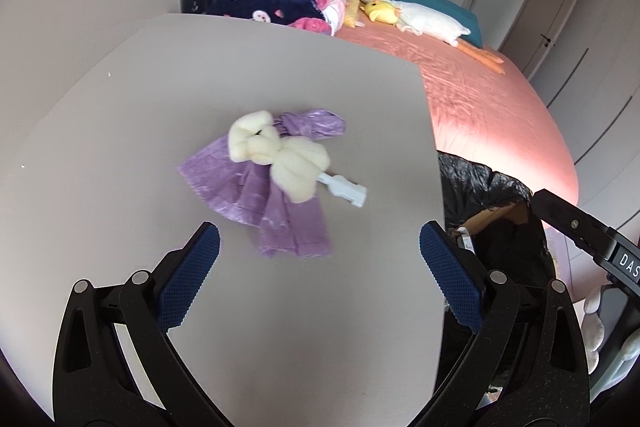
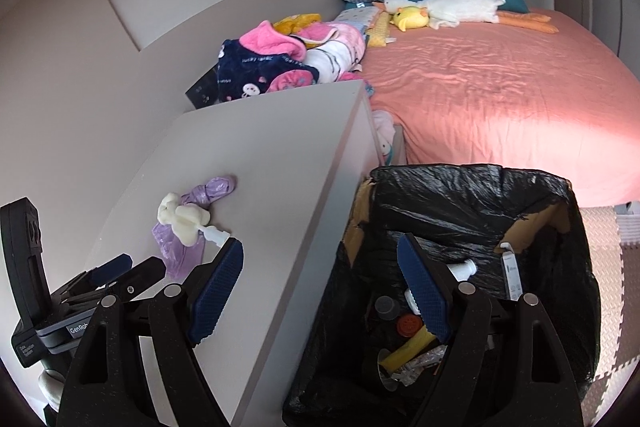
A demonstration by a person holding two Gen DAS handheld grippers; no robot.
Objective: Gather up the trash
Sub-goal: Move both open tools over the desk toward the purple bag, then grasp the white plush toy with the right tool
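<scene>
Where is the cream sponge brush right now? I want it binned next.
On the grey tabletop, lying across the crumpled purple bag, ahead of the left gripper; the trash bin stands off the table's right edge.

The grey surface (image 1: 280, 75) carries a crumpled purple plastic bag (image 1: 248, 183) near its middle. A cream foam brush head with a white handle (image 1: 280, 155) lies across the bag, the handle pointing toward the surface's bed-side edge.

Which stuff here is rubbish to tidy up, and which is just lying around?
For the job:
- crumpled purple plastic bag on the grey tabletop
- cream sponge brush with white handle
- black-lined cardboard bin

Just lying about:
- white plush goose
- yellow plush duck
- pink and navy fleece clothes
- pink bed
</scene>
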